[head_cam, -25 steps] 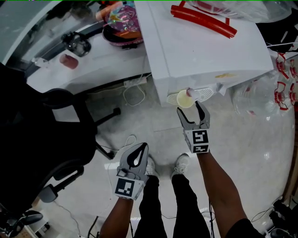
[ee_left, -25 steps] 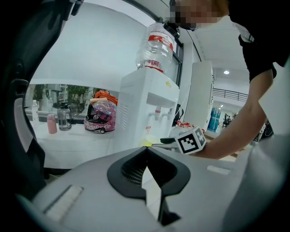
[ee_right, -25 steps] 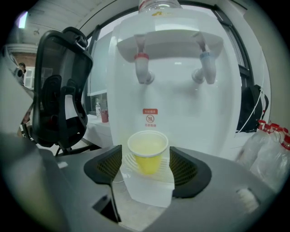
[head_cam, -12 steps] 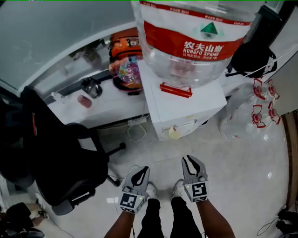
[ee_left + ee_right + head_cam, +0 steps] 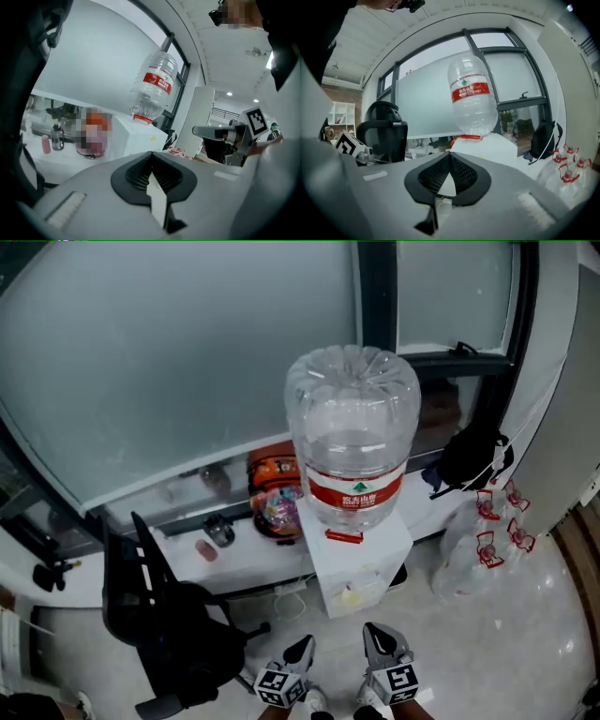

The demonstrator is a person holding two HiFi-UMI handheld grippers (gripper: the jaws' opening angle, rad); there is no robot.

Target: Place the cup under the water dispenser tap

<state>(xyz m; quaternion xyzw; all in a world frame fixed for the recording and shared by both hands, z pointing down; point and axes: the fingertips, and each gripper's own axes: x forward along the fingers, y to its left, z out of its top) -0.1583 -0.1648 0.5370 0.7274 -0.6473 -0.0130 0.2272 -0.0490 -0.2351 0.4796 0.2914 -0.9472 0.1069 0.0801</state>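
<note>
We judge the task done: the cup (image 5: 351, 596) sits in the water dispenser (image 5: 367, 549) front recess, seemingly under its tap, while our left gripper (image 5: 304, 646) and right gripper (image 5: 374, 631), both before the dispenser, are clenched empty, the right having just closed.

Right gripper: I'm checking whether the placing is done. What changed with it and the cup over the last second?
The right gripper drew back from the cup, its jaws just closing with nothing between them; the left gripper withdrew too. The cup stayed in place on the water dispenser, and the left gripper stayed shut.
</note>
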